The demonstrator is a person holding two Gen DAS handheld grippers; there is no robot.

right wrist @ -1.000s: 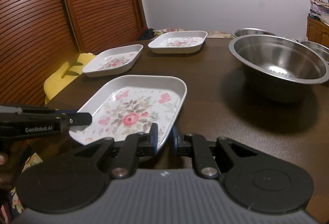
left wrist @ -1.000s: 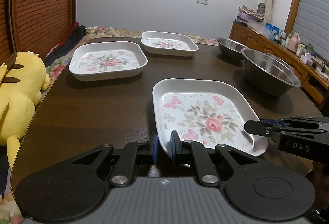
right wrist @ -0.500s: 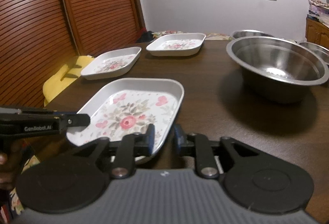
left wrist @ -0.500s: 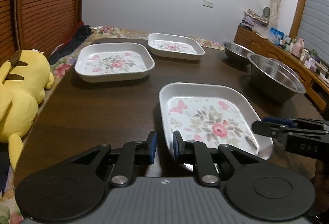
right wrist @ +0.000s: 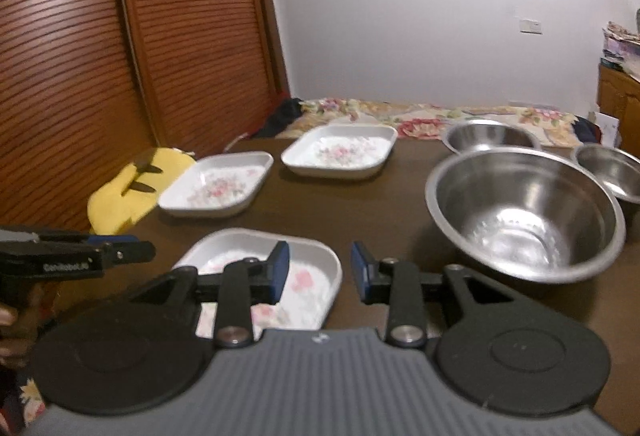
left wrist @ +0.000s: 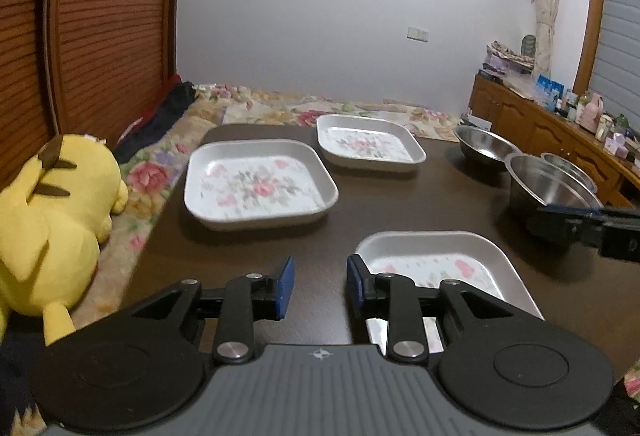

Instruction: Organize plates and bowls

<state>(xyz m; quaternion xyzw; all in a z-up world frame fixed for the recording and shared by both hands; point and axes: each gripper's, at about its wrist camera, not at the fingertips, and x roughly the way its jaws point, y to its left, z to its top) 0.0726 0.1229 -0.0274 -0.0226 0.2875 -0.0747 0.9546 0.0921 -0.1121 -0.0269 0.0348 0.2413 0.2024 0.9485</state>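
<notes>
A dark brown table [left wrist: 248,256] holds three white square plates with a pink flower print and three steel bowls. The nearest plate [left wrist: 436,256] lies flat on the table's near edge, between the two hand-held grippers. The left gripper [left wrist: 320,284] hovers just left of this plate with its blue-padded jaws opening; nothing sits between them, only bare tabletop. The right gripper [right wrist: 318,274] hovers at the plate's right corner, its jaws parted and empty, the left finger over the plate's rim and the right one over the table. A second plate [left wrist: 260,183] sits farther back on the left, and a third plate [left wrist: 370,141] behind it near the far edge. The large bowl [right wrist: 524,211] stands right of the nearest plate, with two smaller bowls [right wrist: 490,135] behind it. A yellow plush toy [left wrist: 52,224] lies beside the table's left edge.
</notes>
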